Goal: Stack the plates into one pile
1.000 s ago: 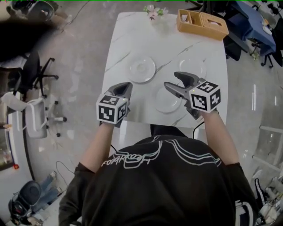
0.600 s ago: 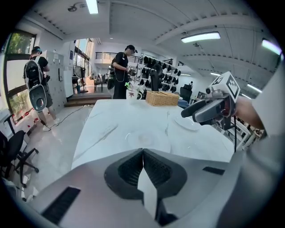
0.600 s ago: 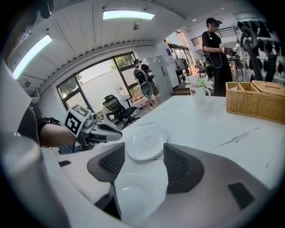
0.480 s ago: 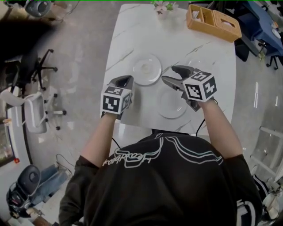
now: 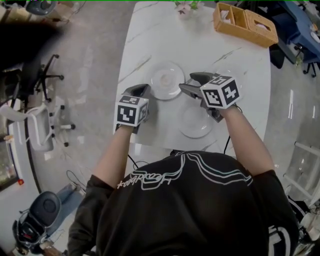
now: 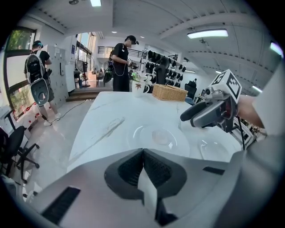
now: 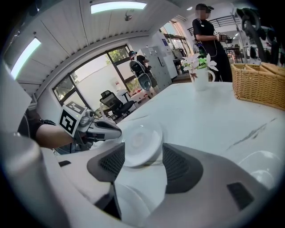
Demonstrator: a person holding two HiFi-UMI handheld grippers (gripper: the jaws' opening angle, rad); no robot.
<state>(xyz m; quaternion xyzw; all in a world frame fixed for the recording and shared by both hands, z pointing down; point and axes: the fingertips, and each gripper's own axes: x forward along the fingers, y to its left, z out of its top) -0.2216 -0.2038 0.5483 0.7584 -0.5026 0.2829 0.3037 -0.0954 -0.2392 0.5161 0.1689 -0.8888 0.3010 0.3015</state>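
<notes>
Nearest you, a pale glossy round plate (image 5: 196, 121) lies flat and hollow-side up on the white marble-patterned table (image 5: 150, 30), close to its near edge. Being round, it has no long axis to speak of. Your right gripper (image 5: 187, 82) hangs over that plate's far side and points away from you and to the left. Its two dark ribbed fingers (image 7: 180, 167) stand well apart with nothing gripped between them. Through the gap you see only the table and the plates beyond. Your left gripper (image 5: 140, 90) is over the table's near-left part, left of the plates, and points away from you. Its fingers (image 6: 158, 167) are closed tip to tip and hold nothing. Just beyond both grippers a second pale round plate (image 5: 166, 80) lies flat, its right rim near the right gripper's tips. A third flat plate (image 7: 260, 162) lies to the right, apart from the other two and largely hidden under your right gripper in the head view. At the far end stand a rectangular woven wicker basket (image 5: 245, 22) and a small white vase of flowers (image 5: 184, 7).
</notes>
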